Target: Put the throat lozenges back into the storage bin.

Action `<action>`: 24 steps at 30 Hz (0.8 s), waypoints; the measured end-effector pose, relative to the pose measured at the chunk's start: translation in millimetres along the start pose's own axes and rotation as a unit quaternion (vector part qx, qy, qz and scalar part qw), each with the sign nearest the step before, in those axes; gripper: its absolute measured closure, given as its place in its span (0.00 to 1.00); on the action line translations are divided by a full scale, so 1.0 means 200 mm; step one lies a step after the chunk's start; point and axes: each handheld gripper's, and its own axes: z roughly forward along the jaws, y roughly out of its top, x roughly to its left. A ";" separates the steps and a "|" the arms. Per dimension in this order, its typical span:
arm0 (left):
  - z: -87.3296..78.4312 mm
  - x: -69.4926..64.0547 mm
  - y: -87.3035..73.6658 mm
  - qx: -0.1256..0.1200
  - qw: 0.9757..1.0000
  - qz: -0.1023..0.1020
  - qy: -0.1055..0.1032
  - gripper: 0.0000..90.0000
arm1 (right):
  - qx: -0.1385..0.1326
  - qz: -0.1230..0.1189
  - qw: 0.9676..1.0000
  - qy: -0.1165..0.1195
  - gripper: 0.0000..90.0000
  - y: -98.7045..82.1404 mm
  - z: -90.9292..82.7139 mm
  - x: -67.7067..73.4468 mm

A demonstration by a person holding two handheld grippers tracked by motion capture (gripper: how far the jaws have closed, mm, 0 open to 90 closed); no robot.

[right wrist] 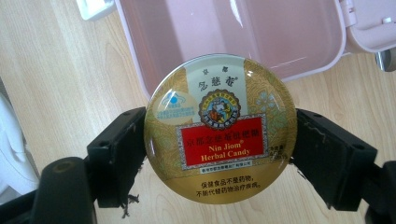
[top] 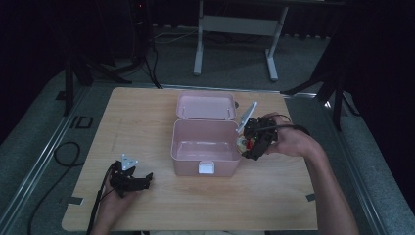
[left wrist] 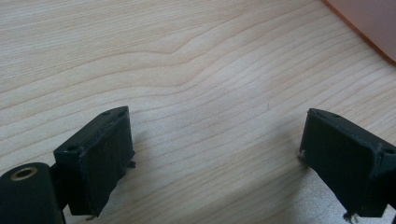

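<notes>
One pink plastic lidded box [top: 205, 147], lid up, mid light wooden table [top: 274, 196]. Right gripper [top: 249, 147] clamps one round gold candy tin [right wrist: 219, 128] with red label — jaws on both its sides, just beside the box's right wall. Left gripper [top: 131, 180] rests front-left on the table — jaws wide apart, nothing between.
</notes>
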 end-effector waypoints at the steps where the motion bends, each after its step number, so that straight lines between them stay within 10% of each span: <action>1: 0.00 0.00 0.00 0.000 1.000 0.000 0.000 0.11 | 0.000 -0.001 1.000 0.000 0.23 0.00 0.00 0.00; 24: 0.00 0.00 0.00 -0.001 1.000 0.003 -0.003 0.11 | 0.005 -0.011 1.000 0.006 0.23 0.11 0.04 0.00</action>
